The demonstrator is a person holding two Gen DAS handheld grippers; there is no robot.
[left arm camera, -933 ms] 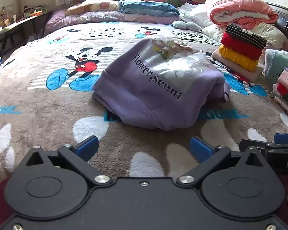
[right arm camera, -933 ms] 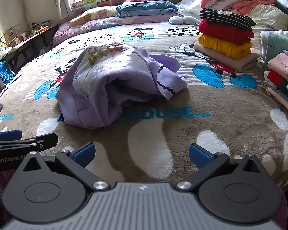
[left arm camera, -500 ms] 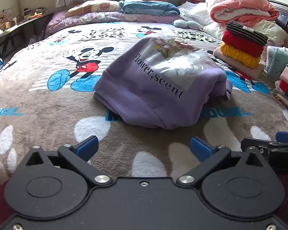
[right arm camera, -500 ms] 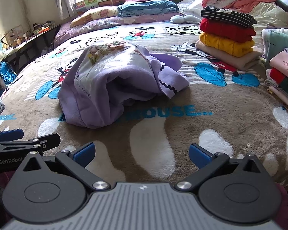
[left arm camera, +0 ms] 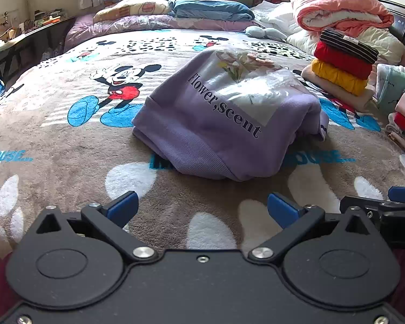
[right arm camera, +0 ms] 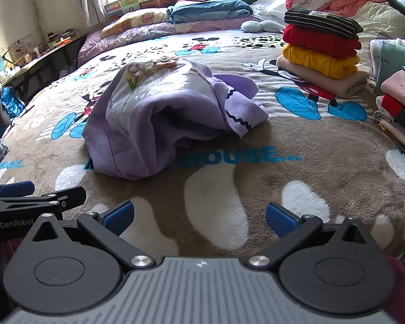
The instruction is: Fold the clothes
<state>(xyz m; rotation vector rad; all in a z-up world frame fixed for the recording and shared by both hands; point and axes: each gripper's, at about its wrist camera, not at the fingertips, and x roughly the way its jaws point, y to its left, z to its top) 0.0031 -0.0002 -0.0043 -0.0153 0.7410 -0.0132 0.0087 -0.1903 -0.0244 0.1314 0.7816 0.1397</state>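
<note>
**While both tools hang empty, the sweatshirt waits to be squared up**

Although the purple sweatshirt (left arm camera: 224,118) already lies bunched in a rough bundle on the brown blanket (left arm camera: 67,162), you have hold of nothing: your left gripper (left arm camera: 201,209) is spread wide with only blanket between its blue pads, and your right gripper (right arm camera: 199,217) is spread just as wide and just as empty. Both sit on the near side of the sweatshirt, well apart from it. Behind the sweatshirt and to its right stands the stack of folded clothes (right arm camera: 321,51), so this looks like the stage between picking a garment and folding it. From the right-hand view a loose flap with dark wavy trim (right arm camera: 243,110) spills out toward the stack, and the bundle gapes open on that side. Your next move likely calls for reaching forward to the ribbed hem (left arm camera: 191,154) nearest you, pinching an edge with each tool, and drawing the cloth out flat before any crease is made
</note>
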